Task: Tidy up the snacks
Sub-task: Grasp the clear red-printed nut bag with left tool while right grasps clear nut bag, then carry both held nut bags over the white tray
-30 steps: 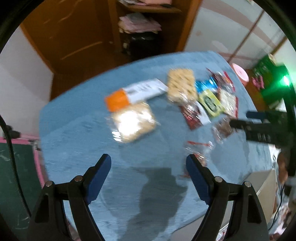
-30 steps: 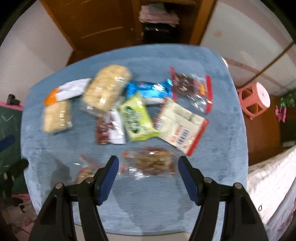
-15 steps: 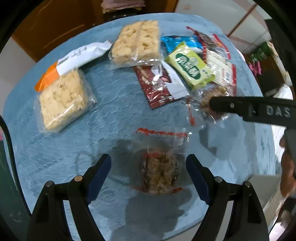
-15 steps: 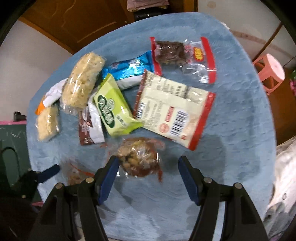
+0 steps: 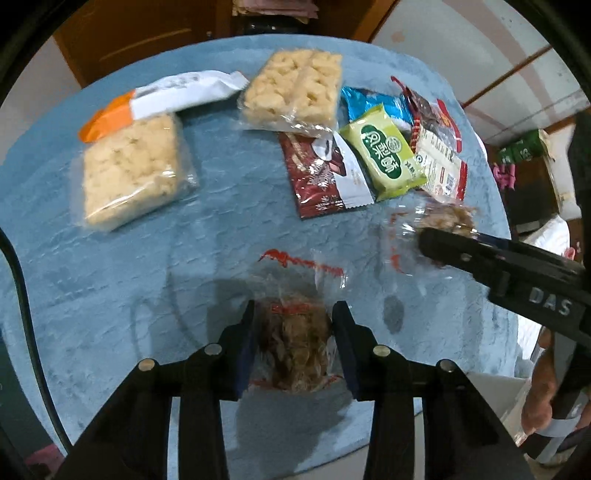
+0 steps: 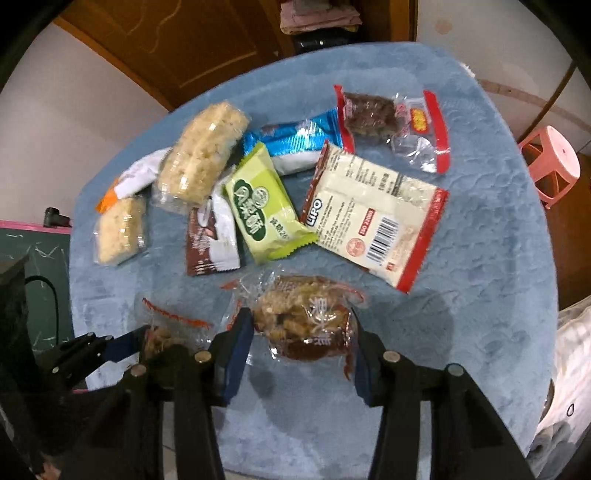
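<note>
left gripper (image 5: 293, 341) has just squeezed shut on the small nut bag (image 5: 295, 347) at the table's (image 5: 110, 295) near edge | right gripper (image 6: 301, 338) has closed in on the bigger nut bag (image 6: 306, 321) beside it | both bags look ready to lift and sort

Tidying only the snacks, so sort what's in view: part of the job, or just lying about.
Job:
- nut packet between the left gripper jaws
- nut packet between the right gripper jaws
- green pastry pack
- two rice cakes
- Lipo packet

Lying about:
- pink stool
- folded clothes
</note>
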Demonstrator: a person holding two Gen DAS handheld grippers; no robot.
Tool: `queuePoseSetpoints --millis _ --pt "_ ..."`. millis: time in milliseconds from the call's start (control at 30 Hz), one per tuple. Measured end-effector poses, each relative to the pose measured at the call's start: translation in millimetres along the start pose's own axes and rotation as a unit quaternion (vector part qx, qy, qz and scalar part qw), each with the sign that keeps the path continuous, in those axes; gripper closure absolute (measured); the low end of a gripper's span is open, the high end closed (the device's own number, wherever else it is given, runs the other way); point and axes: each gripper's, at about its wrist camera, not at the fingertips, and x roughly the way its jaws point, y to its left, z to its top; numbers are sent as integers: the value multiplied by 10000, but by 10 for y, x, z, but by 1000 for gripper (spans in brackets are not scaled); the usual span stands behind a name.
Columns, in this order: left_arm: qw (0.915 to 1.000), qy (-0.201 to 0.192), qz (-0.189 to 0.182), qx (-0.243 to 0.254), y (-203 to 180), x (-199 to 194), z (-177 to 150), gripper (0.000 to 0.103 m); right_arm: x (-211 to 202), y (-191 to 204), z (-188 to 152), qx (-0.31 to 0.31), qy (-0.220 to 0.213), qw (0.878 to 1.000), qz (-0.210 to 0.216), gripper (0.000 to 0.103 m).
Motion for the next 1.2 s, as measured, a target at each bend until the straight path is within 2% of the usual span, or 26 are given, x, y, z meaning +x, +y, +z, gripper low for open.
queuePoseSetpoints --millis 133,233,300,400,467,633,733,933,1067,1200 --pt "9996 -265 -44 -81 -22 -346 -33 66 -338 94 -85 -128 -302 9993 159 55" --pt "9979 -627 139 25 -63 -760 -120 66 -633 139 -209 -186 -574 9978 274 55" --pt "9950 -927 345 159 -124 -1035 -191 66 -825 157 -305 -200 -740 9962 404 55" --pt "9842 -1456 839 554 -217 -1486 -340 66 -1096 147 -462 -220 -961 9937 531 55" --pt "9785 -1599 1093 703 -239 -1718 -393 66 -1260 156 -574 -239 -1104 9919 573 55" --pt "9738 -1740 1133 931 -465 -2164 -752 66 -1762 148 -945 -430 -1455 9862 663 55" --pt "9739 -1695 1100 1030 -697 -2235 -979 66 -2004 133 -1195 -552 -1597 9834 658 55" --pt "9811 -1533 750 906 -1046 -2265 -1556 66 -2360 105 -1717 -824 -1760 9790 610 55" --pt "9869 -1355 613 627 -1140 -2087 -1814 66 -2396 84 -2012 -937 -1714 9792 545 55" --pt "9908 -1148 655 279 -1157 -1820 -1987 67 -2305 75 -2289 -1008 -1467 9827 522 55"
